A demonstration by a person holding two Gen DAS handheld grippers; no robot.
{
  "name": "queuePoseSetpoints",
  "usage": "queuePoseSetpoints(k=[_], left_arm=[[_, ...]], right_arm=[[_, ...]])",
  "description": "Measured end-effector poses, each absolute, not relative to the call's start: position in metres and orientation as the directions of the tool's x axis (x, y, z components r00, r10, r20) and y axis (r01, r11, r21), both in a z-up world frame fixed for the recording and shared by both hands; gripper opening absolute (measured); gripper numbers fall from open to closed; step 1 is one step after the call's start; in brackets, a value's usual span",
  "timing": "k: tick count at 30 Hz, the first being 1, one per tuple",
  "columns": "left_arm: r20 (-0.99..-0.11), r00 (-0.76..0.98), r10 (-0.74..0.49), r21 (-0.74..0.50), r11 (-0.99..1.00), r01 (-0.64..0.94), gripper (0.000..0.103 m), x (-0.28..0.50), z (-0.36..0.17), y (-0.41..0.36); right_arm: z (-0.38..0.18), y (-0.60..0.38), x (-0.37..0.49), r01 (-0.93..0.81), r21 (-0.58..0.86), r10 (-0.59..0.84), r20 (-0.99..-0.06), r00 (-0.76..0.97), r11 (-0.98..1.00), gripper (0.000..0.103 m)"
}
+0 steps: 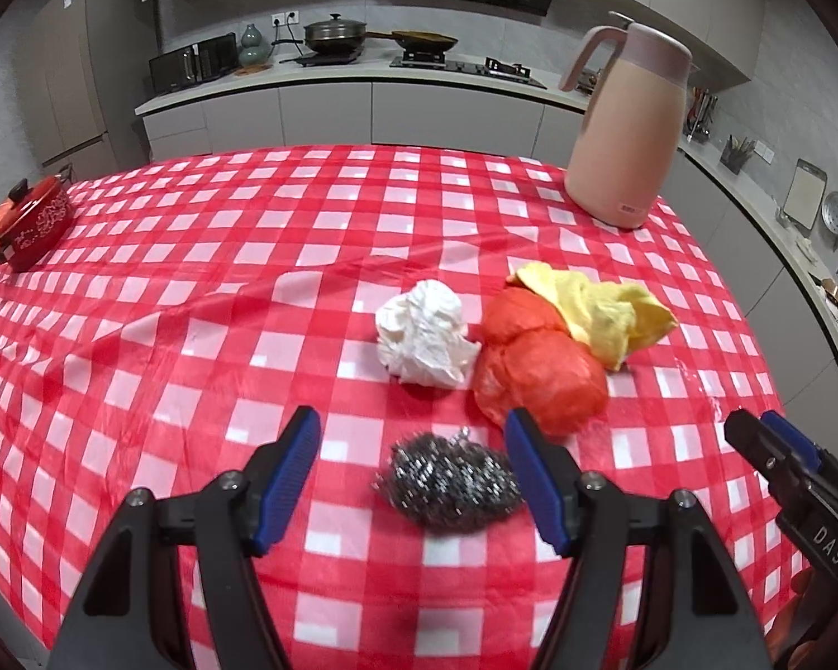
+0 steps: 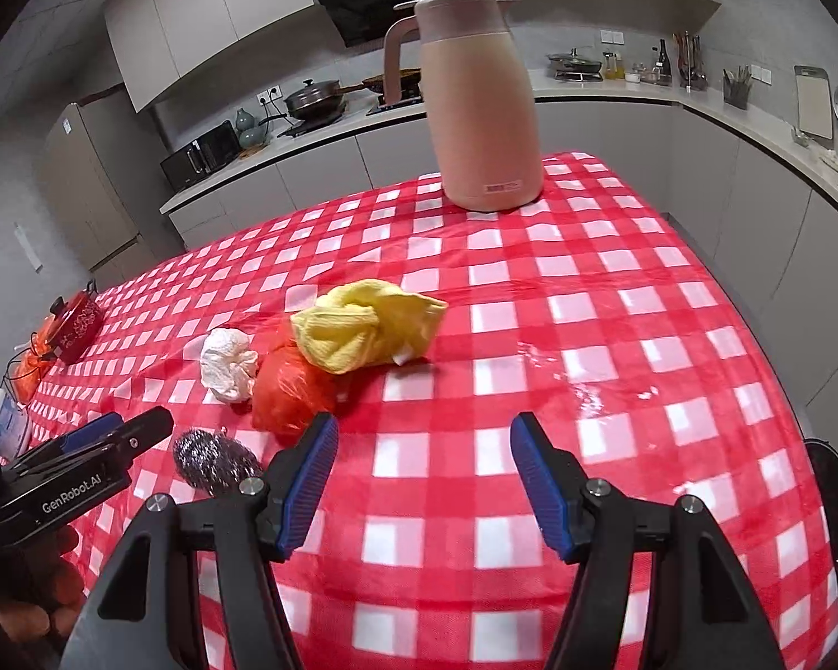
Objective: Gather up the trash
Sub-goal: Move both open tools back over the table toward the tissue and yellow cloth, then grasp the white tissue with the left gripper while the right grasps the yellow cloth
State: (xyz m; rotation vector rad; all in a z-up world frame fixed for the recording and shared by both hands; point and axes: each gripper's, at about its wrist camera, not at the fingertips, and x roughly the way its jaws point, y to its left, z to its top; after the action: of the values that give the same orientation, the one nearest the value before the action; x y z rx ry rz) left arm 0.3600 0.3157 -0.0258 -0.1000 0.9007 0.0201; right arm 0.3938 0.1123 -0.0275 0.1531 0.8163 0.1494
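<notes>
On the red-checked tablecloth (image 1: 195,301) lie a steel wool scourer (image 1: 450,483), a crumpled white tissue (image 1: 424,335), an orange plastic bag (image 1: 536,368) and a yellow cloth (image 1: 603,312). My left gripper (image 1: 413,432) is open, its fingers either side of the scourer, just above it. My right gripper (image 2: 424,435) is open and empty over bare cloth, right of the orange bag (image 2: 290,391) and below the yellow cloth (image 2: 363,329). The tissue (image 2: 229,360) and scourer (image 2: 212,458) show at its left.
A pink thermos jug (image 1: 625,128) stands at the table's far right corner, also seen in the right wrist view (image 2: 480,106). A small red pot (image 1: 33,223) sits at the far left edge. Kitchen counters run behind and to the right.
</notes>
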Motion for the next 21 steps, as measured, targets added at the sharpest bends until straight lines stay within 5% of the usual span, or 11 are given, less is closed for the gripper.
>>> queuePoseSetpoints(k=[21], left_arm=[[-0.807,0.586,-0.067,-0.083,0.997,-0.001,0.07,0.419,-0.045,0.324]], right_arm=[[-0.037,0.147,0.459,-0.058,0.184,0.176,-0.732,0.658,0.981,0.066]])
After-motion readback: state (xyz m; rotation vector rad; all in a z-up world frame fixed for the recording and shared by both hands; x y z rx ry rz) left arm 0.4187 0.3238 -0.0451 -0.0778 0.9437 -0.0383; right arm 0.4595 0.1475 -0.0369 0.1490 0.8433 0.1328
